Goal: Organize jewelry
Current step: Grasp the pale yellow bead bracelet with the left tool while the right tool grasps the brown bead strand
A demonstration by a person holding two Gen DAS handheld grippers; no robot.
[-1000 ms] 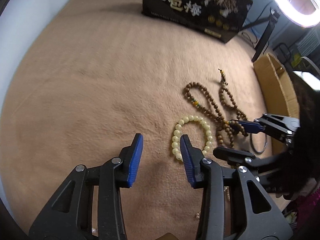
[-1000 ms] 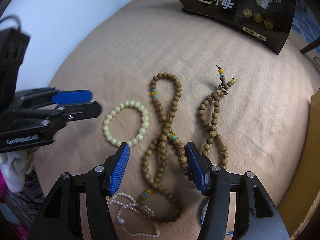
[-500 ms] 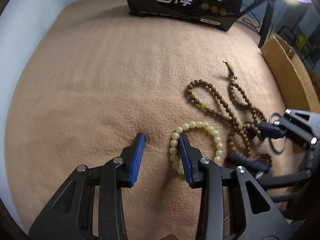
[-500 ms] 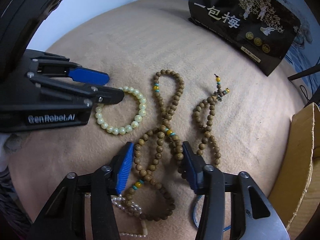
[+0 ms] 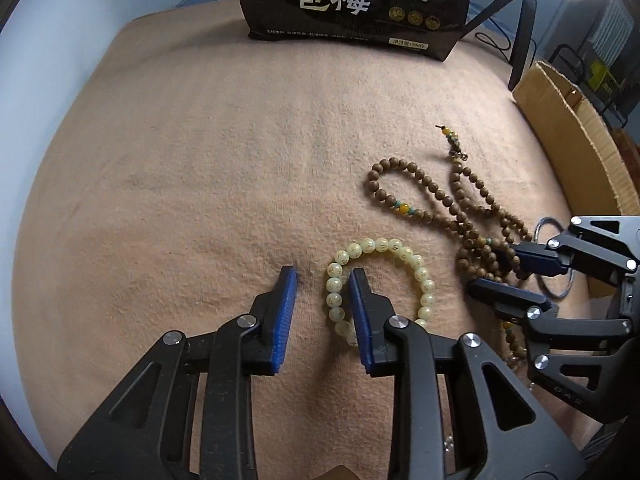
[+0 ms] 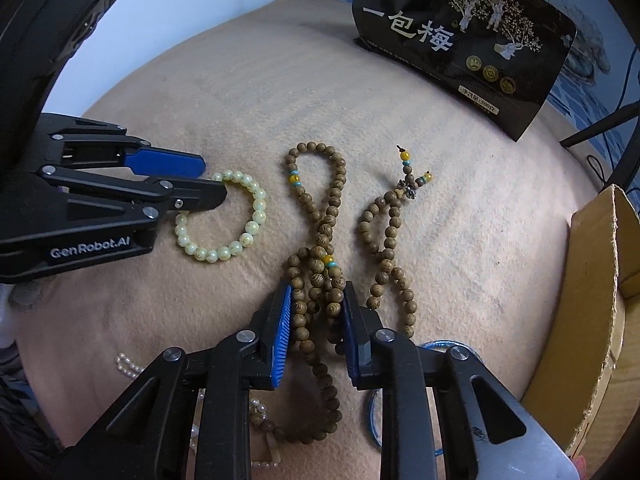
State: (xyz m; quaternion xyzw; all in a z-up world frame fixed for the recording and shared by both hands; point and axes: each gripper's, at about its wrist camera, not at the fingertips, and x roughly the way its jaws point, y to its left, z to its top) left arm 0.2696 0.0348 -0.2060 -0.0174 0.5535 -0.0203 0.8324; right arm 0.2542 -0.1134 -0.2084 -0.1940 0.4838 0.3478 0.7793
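A cream bead bracelet (image 5: 400,250) lies on the tan blanket (image 5: 200,160). My left gripper (image 5: 322,280) straddles its left side: one finger stands inside the loop, one outside. Its jaws are closing, and the outer pad is still clear of the beads. A long brown bead necklace (image 6: 320,184) with yellow accent beads lies looped to the right. My right gripper (image 6: 317,294) is closing on its bunched middle strands, and both pads touch the beads. The right gripper (image 5: 498,272) also shows in the left wrist view, and the left gripper (image 6: 212,182) and the bracelet (image 6: 256,216) in the right wrist view.
A black snack bag (image 5: 352,0) stands at the blanket's far edge. A cardboard box (image 6: 592,280) borders the right side. A pearl strand (image 6: 124,364) and a blue ring (image 6: 440,346) lie near my right gripper. A tripod leg (image 5: 524,28) stands behind the box.
The right gripper's jaws narrowed around the necklace's middle strands and bunched them. The left gripper slid over the bracelet's left side, and its jaws narrowed.
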